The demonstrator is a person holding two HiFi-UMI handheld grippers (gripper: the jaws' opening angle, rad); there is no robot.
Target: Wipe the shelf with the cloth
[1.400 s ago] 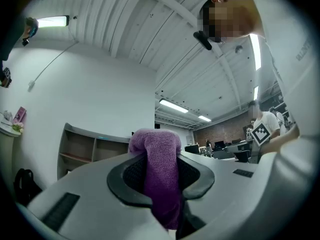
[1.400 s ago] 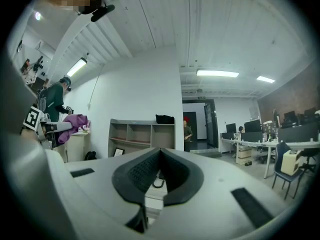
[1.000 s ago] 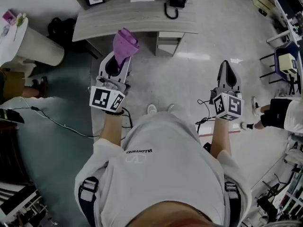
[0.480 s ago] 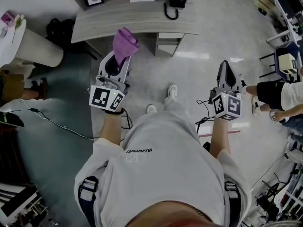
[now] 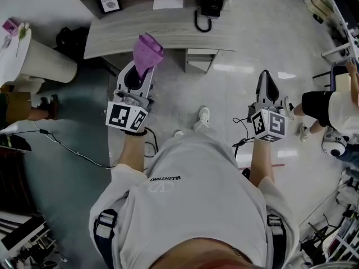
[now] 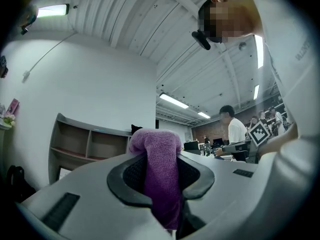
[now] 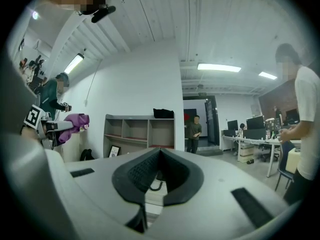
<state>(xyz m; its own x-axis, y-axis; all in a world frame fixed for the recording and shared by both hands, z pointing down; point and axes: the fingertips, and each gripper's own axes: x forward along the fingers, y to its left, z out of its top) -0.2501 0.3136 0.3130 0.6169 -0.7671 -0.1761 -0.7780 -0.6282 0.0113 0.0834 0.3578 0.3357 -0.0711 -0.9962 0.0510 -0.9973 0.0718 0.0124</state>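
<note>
The left gripper [image 5: 141, 70] clenches the fluffy purple cloth [image 5: 147, 50], pointing it forward at the long grey wooden shelf [image 5: 168, 28] that lies crosswise ahead, while the right gripper [image 5: 268, 84], jaws pressed together and empty, is farther from it.

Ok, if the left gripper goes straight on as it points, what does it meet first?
Probably the shelf: the left gripper, shut on the cloth, points at its near top edge, cloth leading. Depth is unclear from here.

White short-sleeved T-shirt [image 5: 190, 206], dark lettering [image 5: 165, 179] on the chest, dark buckled straps [image 5: 104, 228] over both shoulders, white shoes [image 5: 204, 115]. Left gripper [image 5: 140, 72] and right gripper [image 5: 267, 78] are grey, each with a black-and-white marker cube [image 5: 126, 116].
</note>
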